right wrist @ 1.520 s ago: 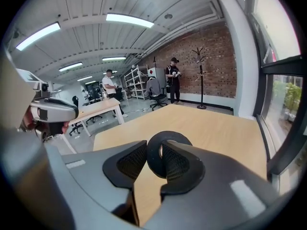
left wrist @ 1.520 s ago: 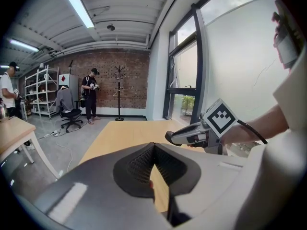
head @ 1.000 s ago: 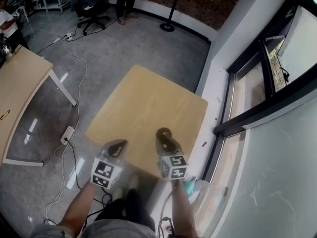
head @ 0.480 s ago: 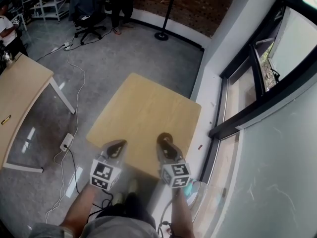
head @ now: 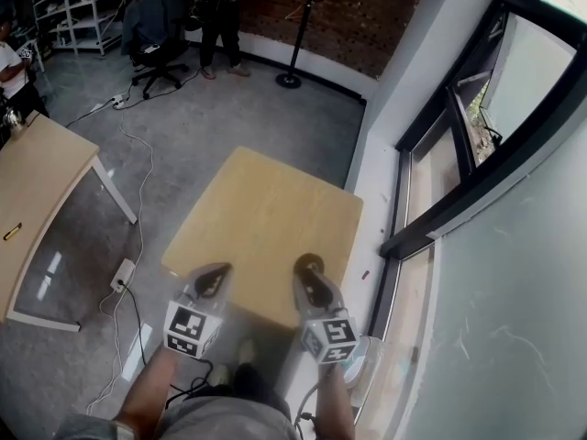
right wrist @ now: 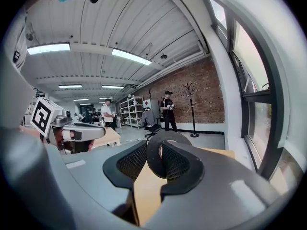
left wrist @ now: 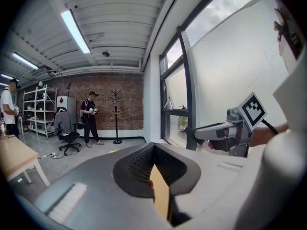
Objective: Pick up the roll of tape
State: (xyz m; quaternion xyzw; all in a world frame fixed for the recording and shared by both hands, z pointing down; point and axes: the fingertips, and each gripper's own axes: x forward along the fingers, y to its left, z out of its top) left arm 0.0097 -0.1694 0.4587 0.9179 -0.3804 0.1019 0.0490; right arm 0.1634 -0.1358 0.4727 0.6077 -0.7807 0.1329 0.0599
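Right claw: closed on the roll of tape, one pad on each side of the ring, with nothing else between them
Roll of tape: a dark ring standing on edge in the right claw, its open centre visible in the right gripper view; it sits over the near part of the counter, close to the near right corner, and looks clear of the wood
Left claw: tips drawn together with nothing in them; only the wood of the counter shows through the slit below the tips
Claw positions: side by side over the counter's near edge, left apart from right, both pointing away from the person
Counter: small square top of pale wood, bare, standing just beside the window wall
Forearms: both reach in from the bottom of the head view
Floor: grey and glossy, with a white cable running to a power strip left of the counter
Second table: pale wood, well to the left
Background: an office chair and a standing person near the brick wall, next to a black floor stand
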